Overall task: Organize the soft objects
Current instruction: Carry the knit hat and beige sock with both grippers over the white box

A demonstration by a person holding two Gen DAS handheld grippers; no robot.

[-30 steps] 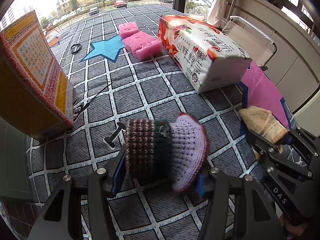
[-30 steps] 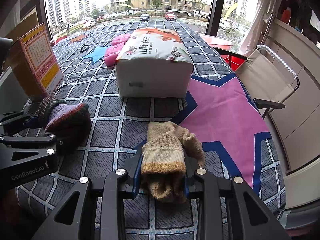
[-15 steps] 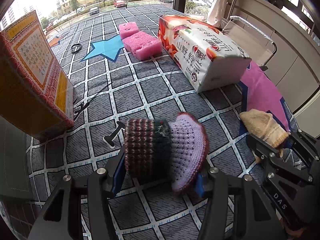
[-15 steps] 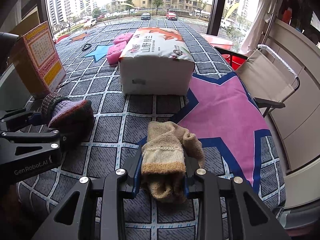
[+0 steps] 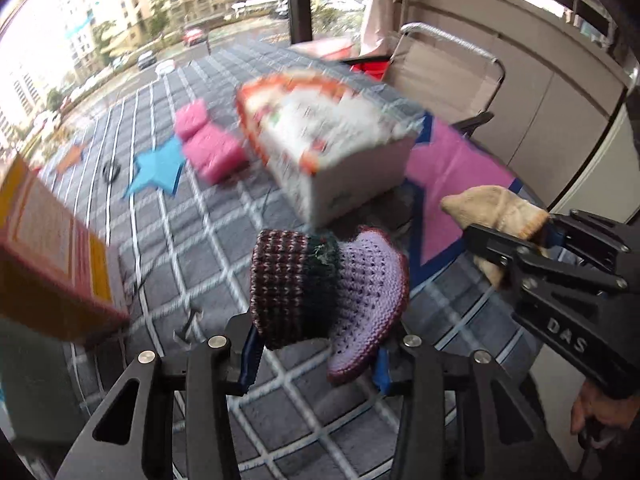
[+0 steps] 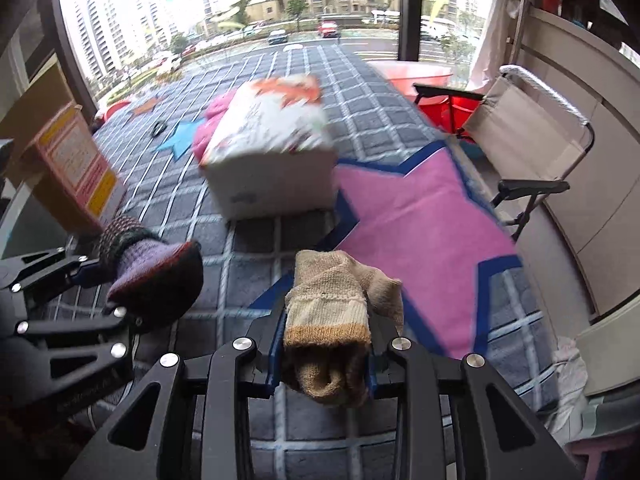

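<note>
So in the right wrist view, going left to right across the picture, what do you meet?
Orange box → purple knit piece in the left gripper → beige sock in the right gripper → pink star → folding chair.

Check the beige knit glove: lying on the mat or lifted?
Lifted. The beige knit glove is clamped in the right hand-held gripper, clear of the grid mat below.
</note>
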